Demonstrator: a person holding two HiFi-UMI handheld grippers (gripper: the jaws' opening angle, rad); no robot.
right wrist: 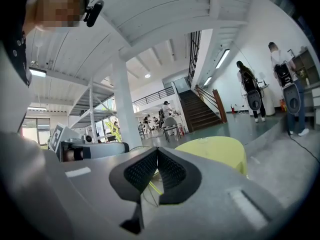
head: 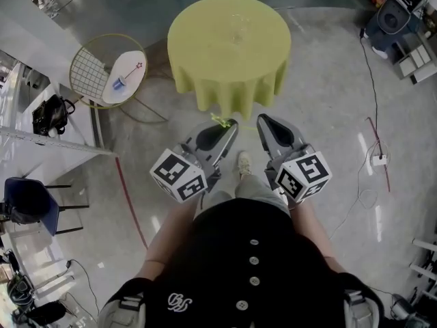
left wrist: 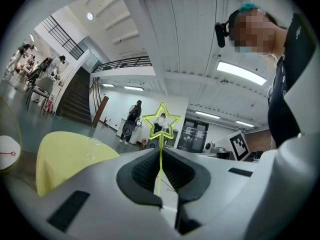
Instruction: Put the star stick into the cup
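My left gripper is shut on a thin yellow-green star stick, held low in front of the person's body. In the left gripper view the stick rises from between the pads, with its outlined star well above the tips. My right gripper hangs beside it, shut with nothing in it; its tips meet in the right gripper view. A clear cup stands near the middle of the round yellow table, ahead of both grippers.
To the left a small white side table beside a wire basket carries a blue cup and a red star stick. A cable runs over the floor at right. Shelving and a dark chair line the left side.
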